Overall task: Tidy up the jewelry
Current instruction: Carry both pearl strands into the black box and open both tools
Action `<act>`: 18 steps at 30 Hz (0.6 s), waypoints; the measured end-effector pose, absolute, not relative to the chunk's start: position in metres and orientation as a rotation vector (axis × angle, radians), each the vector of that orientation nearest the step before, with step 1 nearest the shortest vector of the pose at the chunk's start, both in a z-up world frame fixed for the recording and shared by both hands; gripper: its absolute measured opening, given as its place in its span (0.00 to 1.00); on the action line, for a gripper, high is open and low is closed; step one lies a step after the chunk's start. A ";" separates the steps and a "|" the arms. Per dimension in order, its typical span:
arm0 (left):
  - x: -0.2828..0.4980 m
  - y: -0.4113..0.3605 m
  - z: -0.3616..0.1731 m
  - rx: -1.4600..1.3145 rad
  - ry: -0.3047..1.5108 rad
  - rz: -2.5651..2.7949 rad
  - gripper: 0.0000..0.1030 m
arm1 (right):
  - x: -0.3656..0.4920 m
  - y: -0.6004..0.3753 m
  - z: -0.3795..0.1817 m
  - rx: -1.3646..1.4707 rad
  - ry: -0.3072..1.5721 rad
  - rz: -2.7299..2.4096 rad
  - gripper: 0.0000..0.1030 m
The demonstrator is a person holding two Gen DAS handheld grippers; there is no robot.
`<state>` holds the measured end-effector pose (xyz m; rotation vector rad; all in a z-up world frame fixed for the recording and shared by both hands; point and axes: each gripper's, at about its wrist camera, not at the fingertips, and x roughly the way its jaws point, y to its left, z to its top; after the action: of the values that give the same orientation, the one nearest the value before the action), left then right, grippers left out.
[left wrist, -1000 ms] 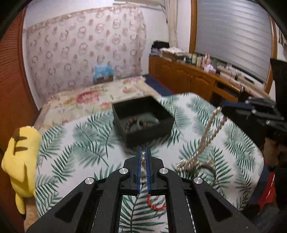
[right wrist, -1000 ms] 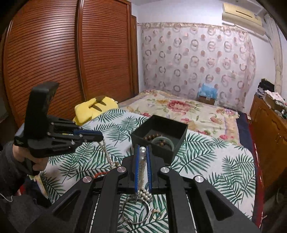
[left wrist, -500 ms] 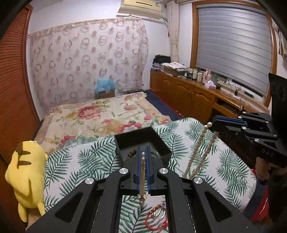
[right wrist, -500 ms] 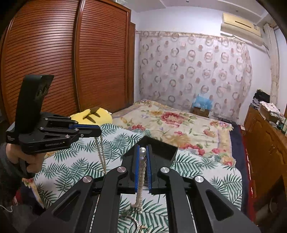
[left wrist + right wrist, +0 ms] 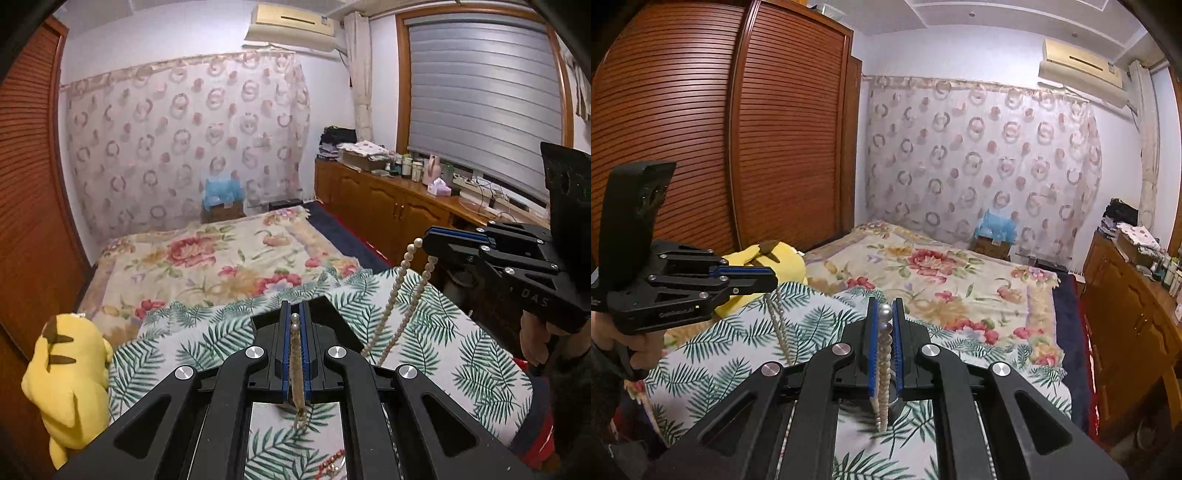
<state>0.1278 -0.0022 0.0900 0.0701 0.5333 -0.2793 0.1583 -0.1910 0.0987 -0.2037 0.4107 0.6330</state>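
A long white pearl necklace (image 5: 402, 295) hangs between both grippers, well above the leaf-print table. My left gripper (image 5: 294, 317) is shut on one part of the strand (image 5: 294, 354); it also shows in the right wrist view (image 5: 768, 275). My right gripper (image 5: 885, 314) is shut on another part (image 5: 884, 354); it shows at the right of the left wrist view (image 5: 430, 236). The black jewelry box (image 5: 332, 314) is mostly hidden behind the left gripper's fingers. A red bead bracelet (image 5: 332, 461) lies on the table below.
The table with the palm-leaf cloth (image 5: 461, 350) ends near a floral bed (image 5: 221, 258). A yellow plush toy (image 5: 70, 380) sits at the table's left edge. A wooden sideboard (image 5: 388, 210) stands at the right, a slatted wardrobe (image 5: 720, 147) at the left.
Both grippers have risen with the pearl necklace, lifting it off the table. The box has slipped behind the fingers in both views.
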 end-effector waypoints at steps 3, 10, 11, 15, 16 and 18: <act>0.135 -0.001 0.100 0.067 0.514 -0.280 0.04 | 0.167 -0.189 0.106 -0.206 0.397 0.635 0.08; 0.156 -0.004 0.123 0.065 0.479 -0.280 0.04 | 0.188 -0.182 0.119 -0.213 0.377 0.641 0.08; 0.159 -0.005 0.125 0.066 0.475 -0.281 0.04 | 0.193 -0.182 0.121 -0.210 0.375 0.640 0.08; 0.174 -0.006 0.129 0.070 0.472 -0.280 0.04 | 0.210 -0.181 0.125 -0.198 0.370 0.638 0.08; 0.179 -0.007 0.129 0.069 0.474 -0.279 0.04 | 0.214 -0.181 0.126 -0.196 0.369 0.638 0.08; 0.187 -0.008 0.128 0.061 0.478 -0.280 0.04 | 0.224 -0.180 0.127 -0.189 0.368 0.640 0.08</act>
<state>0.1871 -0.0080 0.1283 0.0608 0.4781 -0.2805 0.2242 -0.1803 0.1271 -0.1888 0.3683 0.6398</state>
